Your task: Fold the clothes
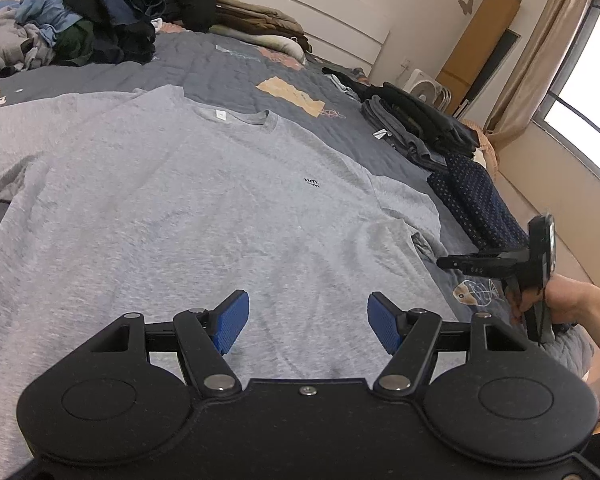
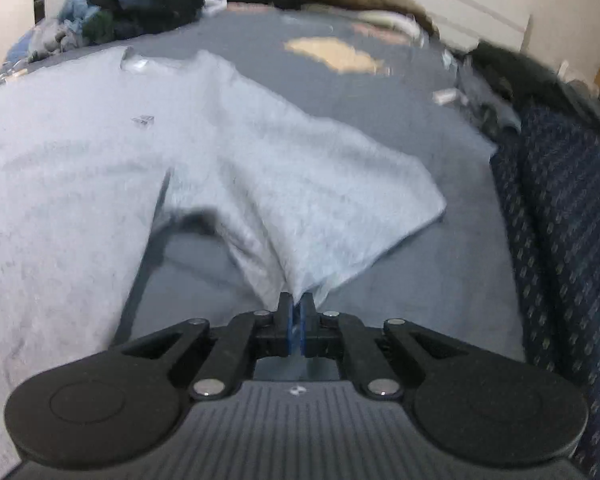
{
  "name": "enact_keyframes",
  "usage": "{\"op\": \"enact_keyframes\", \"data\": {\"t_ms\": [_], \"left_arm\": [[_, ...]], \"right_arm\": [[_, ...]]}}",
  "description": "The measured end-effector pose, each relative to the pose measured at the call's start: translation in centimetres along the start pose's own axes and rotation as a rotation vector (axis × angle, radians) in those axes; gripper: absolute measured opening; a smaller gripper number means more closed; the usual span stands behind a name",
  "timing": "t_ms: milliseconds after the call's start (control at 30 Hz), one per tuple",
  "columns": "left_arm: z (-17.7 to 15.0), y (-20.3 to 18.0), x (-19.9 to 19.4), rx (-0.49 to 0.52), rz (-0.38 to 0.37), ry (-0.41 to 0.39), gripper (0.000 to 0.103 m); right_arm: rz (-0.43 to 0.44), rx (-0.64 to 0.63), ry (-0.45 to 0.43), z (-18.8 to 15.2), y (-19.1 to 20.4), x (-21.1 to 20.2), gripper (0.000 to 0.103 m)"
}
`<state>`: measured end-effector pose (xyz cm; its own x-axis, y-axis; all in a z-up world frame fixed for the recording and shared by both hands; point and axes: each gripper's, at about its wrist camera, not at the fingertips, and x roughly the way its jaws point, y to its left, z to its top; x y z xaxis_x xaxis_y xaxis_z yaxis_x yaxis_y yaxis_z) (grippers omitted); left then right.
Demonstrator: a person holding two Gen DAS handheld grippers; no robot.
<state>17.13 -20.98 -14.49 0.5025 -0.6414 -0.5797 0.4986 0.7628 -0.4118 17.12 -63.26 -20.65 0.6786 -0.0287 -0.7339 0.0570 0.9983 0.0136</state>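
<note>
Broadly, a bed with a blue-grey quilt carries a grey T-shirt spread flat, collar far, between a heap of clothes far left and folded garments on the right. Near its hem, the left tool hovers with jaws wide, holding nothing. The right tool is clamped tight on the shirt's right sleeve.

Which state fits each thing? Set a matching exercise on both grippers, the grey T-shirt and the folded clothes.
Column one:
1. left gripper
2. right gripper
3. grey T-shirt
4. folded dotted navy garment

Column two:
a. spread flat on the bed, front up
b. jaws open, nothing between them
c. lies at the bed's right edge
d. pinching the T-shirt's sleeve

Pairs: 1-b, 2-d, 3-a, 4-c
</note>
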Motion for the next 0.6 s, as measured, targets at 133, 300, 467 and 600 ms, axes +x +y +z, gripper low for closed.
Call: {"op": "enact_keyframes", "data": {"t_ms": [133,300,467,600], "left_arm": [[0.0,-0.1,0.0,-0.001,0.003,0.003,0.065],[-0.2,-0.3,0.0,0.013,0.033,0.005,0.065],[0.3,0.7,-0.7,-0.034,0.070,-0.034,0.065],[1.0,2.6,-2.4,-0.113,0.114,-0.106,0.065]], "right_arm": [[0.027,0.239,0.003,0.3,-2.1,-1.4,0.009],[0.150,0.482,-0.171,0.4,-1.3,-5.1,0.014],[0.240,0.731,-0.249,-1.2,2.8,-6.5,0.035],[0.265,0.754,-0.251,-2.0,7.0,-6.4,0.040]]}}
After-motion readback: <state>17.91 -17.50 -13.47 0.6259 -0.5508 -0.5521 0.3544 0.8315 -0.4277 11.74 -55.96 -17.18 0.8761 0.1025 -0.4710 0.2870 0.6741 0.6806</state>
